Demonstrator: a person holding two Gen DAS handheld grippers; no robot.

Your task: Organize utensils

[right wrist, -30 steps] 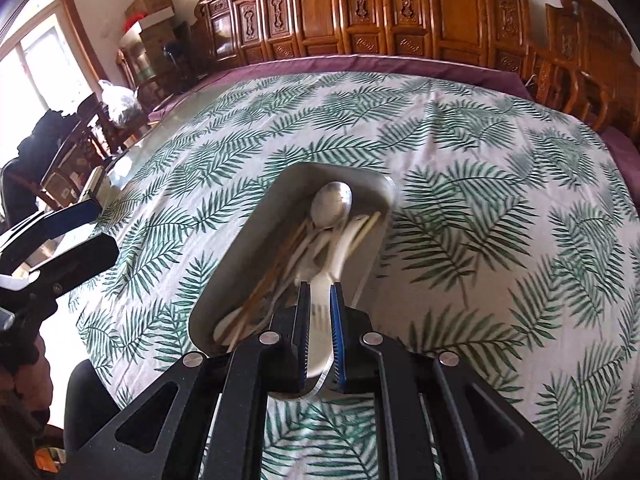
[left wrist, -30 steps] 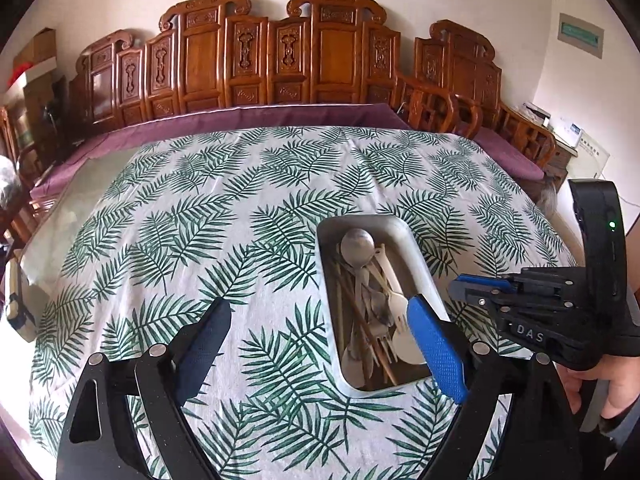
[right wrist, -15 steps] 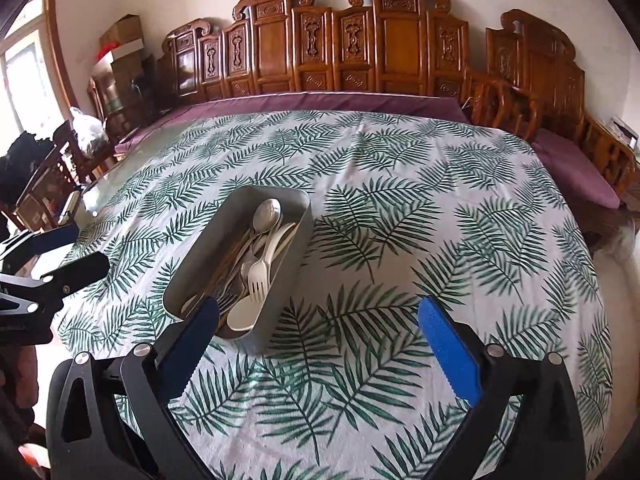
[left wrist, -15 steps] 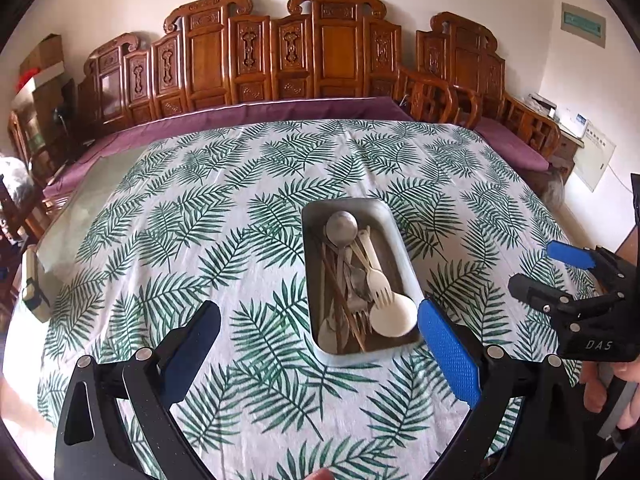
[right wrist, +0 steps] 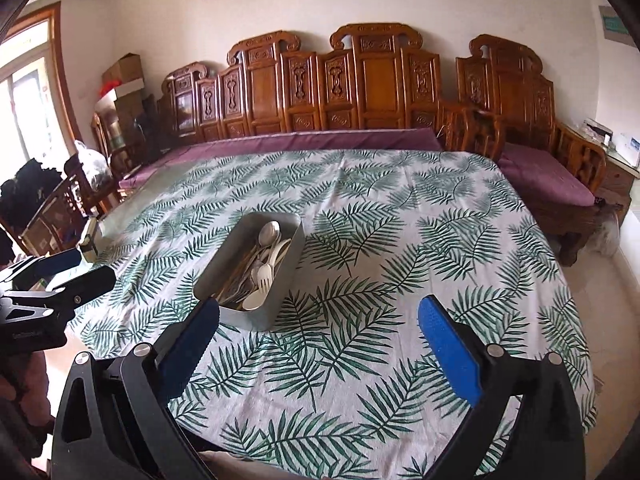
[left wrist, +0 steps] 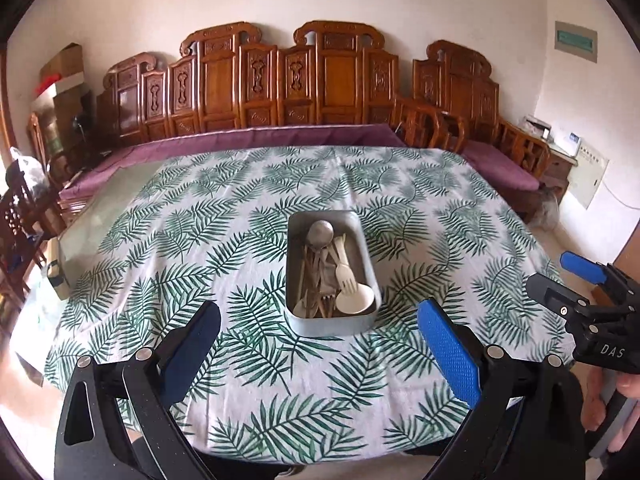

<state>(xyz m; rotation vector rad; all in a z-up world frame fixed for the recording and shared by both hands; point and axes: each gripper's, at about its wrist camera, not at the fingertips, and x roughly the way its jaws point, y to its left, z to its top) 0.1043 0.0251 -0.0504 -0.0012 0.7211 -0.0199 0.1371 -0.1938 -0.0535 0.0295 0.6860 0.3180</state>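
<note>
A grey metal tray [left wrist: 368,264] sits mid-table and holds several utensils: a metal spoon [left wrist: 320,233], a cream fork [left wrist: 345,273], a cream spoon [left wrist: 355,300] and wooden chopsticks. It also shows in the right wrist view [right wrist: 289,268]. My left gripper [left wrist: 320,344] is open and empty, held back above the table's near edge, in line with the tray. My right gripper [right wrist: 320,344] is open and empty, near the front edge to the right of the tray. Each gripper shows in the other's view: the right gripper [left wrist: 580,284] and the left gripper [right wrist: 60,272].
The table carries a leaf-print cloth [left wrist: 200,240]. A carved wooden bench with purple cushions [left wrist: 280,140] runs behind and to the right of it. Chairs and boxes stand at the left [right wrist: 60,200]. A small object [right wrist: 88,240] sits at the table's left edge.
The right gripper was shut on a cream utensil over the tray a second ago; it has opened, left it in the tray and drawn back. Both grippers have pulled away from the tray.
</note>
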